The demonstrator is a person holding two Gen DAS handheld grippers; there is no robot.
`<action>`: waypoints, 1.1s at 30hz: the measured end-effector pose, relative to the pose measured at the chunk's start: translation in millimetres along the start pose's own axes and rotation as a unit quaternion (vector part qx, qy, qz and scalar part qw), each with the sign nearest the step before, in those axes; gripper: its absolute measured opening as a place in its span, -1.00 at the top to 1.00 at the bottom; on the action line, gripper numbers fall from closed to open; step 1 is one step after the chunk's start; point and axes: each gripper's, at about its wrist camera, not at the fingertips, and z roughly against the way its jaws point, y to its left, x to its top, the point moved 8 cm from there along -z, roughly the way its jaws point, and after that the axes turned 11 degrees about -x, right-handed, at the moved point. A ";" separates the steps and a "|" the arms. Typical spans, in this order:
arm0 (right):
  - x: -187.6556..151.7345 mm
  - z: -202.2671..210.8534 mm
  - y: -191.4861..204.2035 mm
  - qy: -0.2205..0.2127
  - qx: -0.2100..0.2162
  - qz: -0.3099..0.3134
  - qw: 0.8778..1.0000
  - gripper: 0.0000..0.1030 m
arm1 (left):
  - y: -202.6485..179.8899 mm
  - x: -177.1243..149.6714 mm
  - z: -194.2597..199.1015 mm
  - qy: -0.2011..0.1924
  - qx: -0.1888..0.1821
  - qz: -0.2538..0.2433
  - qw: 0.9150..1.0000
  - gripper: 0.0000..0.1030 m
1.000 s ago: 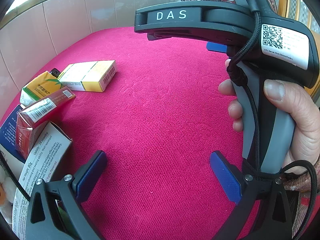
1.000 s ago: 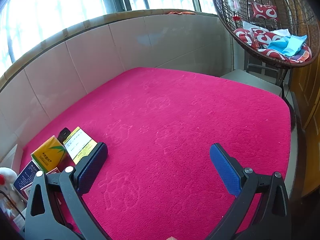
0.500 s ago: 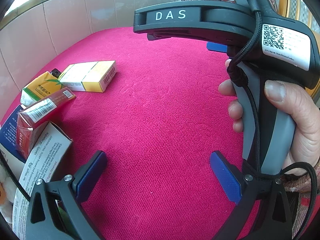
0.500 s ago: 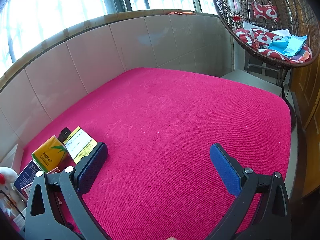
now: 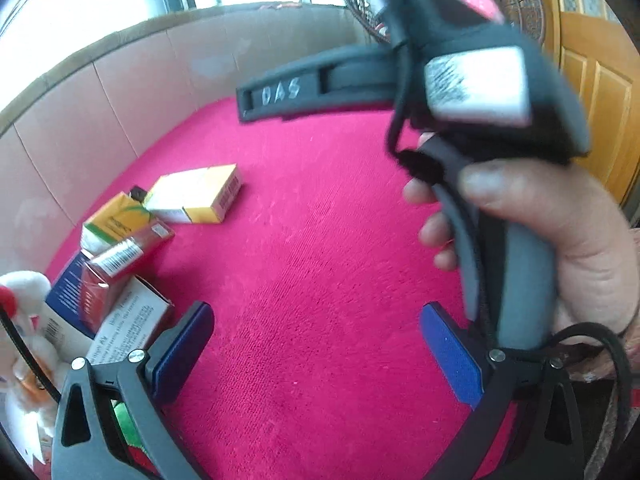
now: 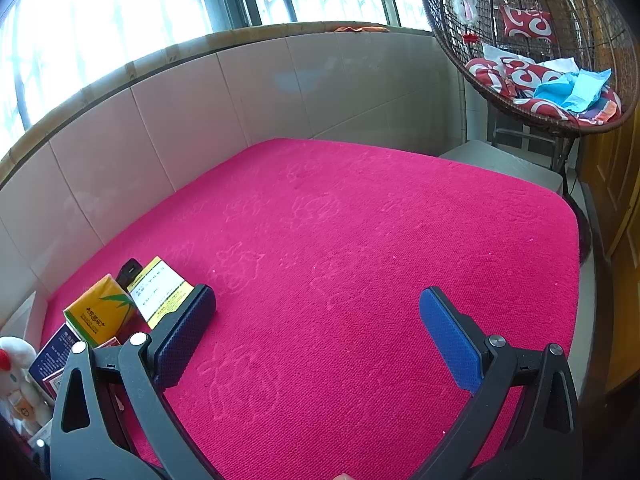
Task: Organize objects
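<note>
Both grippers empty over the pink mat, boxes in a pile at far left.

Left gripper (image 5: 316, 344): jaws wide apart, nothing btw them, above bare mat (image 5: 312, 280). Right gripper (image 6: 318, 332): jaws also wide apart, holding nothing; in left wrist view its body is blurred and a hand (image 5: 552, 248) grips the handle, to the right of the left gripper. Boxes lie at left edge of mat, near the tiled wall (image 6: 192, 120): yellow box (image 5: 196, 194) flat, just beside a green-yellow pack (image 5: 112, 224), then a red box (image 5: 120, 264) on a blue box (image 5: 66, 292), and a white box (image 5: 128, 328) just beside the left finger. Plush toy (image 5: 24, 320) at far left, partly cut off. Wicker chair (image 6: 532, 52) w/ red cushions stands well apart, beyond the mat.
</note>
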 end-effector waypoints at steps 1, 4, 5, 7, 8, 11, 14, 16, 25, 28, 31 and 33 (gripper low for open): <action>0.1 0.3 -0.1 0.000 0.000 0.000 1.000 -0.99 | -0.1 1.2 4.7 -0.004 0.001 -0.002 1.000 -1.00; -0.1 1.0 -1.6 -0.002 -0.001 -0.003 1.000 -0.99 | -13.0 4.4 10.2 -0.014 0.006 -0.008 1.000 -1.00; 0.0 1.3 -1.9 -0.002 -0.001 -0.003 1.000 -0.99 | -13.7 5.0 15.1 -0.018 0.009 -0.007 1.000 -1.00; -0.9 1.9 -2.7 0.000 0.000 -0.005 1.000 -0.99 | -7.6 11.9 26.4 -0.031 0.011 0.002 0.999 -1.00; -1.6 1.7 -3.3 0.002 0.002 -0.006 1.000 -0.99 | -6.5 11.5 35.5 -0.040 0.012 0.008 0.999 -1.00; -3.0 0.8 -5.6 0.008 0.004 -0.011 1.000 -0.99 | 6.7 7.9 69.3 -0.067 0.026 0.030 0.997 -1.00; -3.8 -0.2 -7.1 0.012 0.004 -0.015 1.000 -1.00 | 32.9 2.0 100.3 -0.102 0.027 0.086 0.991 -1.00; -3.5 0.8 -7.4 0.009 0.002 -0.014 1.000 -0.99 | 54.5 -13.6 114.9 -0.116 0.024 0.138 0.983 -1.00; -7.8 17.4 15.2 -0.015 0.037 0.045 0.998 -1.00 | 111.9 -94.9 117.9 -0.082 0.006 0.278 0.957 -1.00; -13.2 17.2 32.7 -0.007 0.065 0.083 0.994 -0.99 | 106.0 -94.6 105.4 -0.066 -0.009 0.270 0.961 -1.00; -19.7 8.0 61.4 0.013 0.086 0.150 0.985 -0.99 | 100.5 -90.4 88.5 -0.047 -0.020 0.255 0.965 -1.00; -26.0 -0.5 84.8 0.030 0.099 0.210 0.972 -0.99 | 98.7 -88.3 78.2 -0.038 -0.026 0.248 0.968 -1.00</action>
